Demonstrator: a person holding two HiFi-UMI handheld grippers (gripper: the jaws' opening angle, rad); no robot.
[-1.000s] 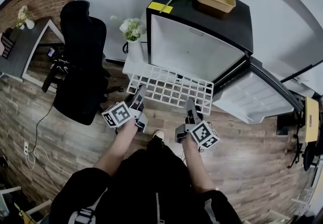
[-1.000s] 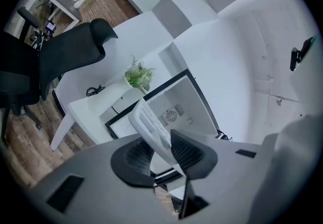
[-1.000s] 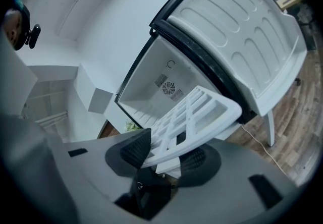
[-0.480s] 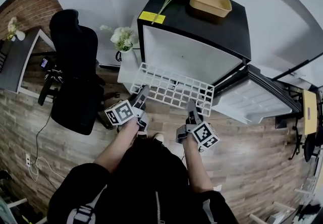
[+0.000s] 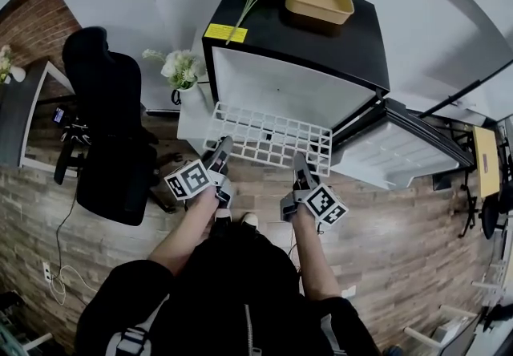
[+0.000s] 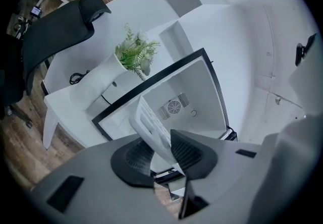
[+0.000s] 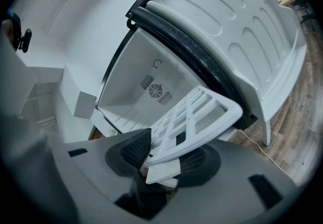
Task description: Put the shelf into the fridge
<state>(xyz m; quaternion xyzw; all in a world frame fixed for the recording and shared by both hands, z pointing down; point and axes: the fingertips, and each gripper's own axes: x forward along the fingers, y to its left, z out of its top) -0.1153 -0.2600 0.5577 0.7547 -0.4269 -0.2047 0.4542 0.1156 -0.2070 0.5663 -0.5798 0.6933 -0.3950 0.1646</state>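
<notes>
White plastic grid shelf (image 5: 268,136) hangs before the open black fridge (image 5: 337,42), its near edge pinched by my left gripper (image 5: 220,152) and right gripper (image 5: 302,171); I judge it light and stiff, best held at that edge

black office chair (image 5: 112,130) beside white flowers (image 5: 178,67) — tan tray (image 5: 318,0) farther back.

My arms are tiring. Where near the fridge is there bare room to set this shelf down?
The fridge is bare on top, right of the yellow sticker, in front of the tan tray. The wood floor beside the open door is free. Left of the fridge is crowded: plant, office chair.
</notes>
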